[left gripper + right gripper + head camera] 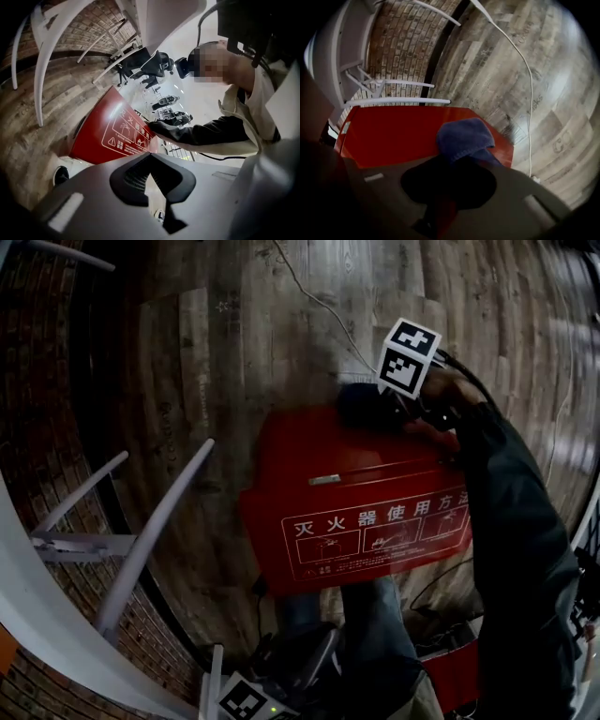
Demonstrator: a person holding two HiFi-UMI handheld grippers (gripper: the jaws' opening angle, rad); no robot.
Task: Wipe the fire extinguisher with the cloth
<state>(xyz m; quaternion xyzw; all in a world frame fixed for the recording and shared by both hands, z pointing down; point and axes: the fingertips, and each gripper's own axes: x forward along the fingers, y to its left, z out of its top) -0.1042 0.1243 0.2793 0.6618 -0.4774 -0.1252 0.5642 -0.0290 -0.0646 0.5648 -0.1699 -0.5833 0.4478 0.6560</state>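
1. My right gripper point(457, 166) is clamped on the cloth point(464, 136). The jaws pinch its near end, and the rest bulges out ahead of them as a rounded blue wad.
2. My left gripper point(151, 161) is pressed closed with nothing between its jaws. It hangs low and near me, pointed toward the red box from the left.
3. The fire extinguisher box point(309, 460) sits on the wood-plank floor point(234, 352) just beyond my knees, with its labelled face point(375, 531) toward me. The cloth looks to rest on the far right part of its flat top.
4. Handling, as I judge it:
   - The cloth is soft, light and limp, a towelling sort of fabric that will flatten under pressure and drag a little on paint. The pinch at one end is the right hold, since it leaves the loose wad free to do the wiping.
   - The box looks like stiff painted sheet metal, glossy and smooth. It is probably heavy enough to stay put under a stroke, though I could steady a near edge with the left gripper.
   - The small pale latch point(325, 480) on the top may snag the fabric.
5. Count — one red box, one cloth, two grippers, one thin white cable point(525, 70) on the floor to the right.
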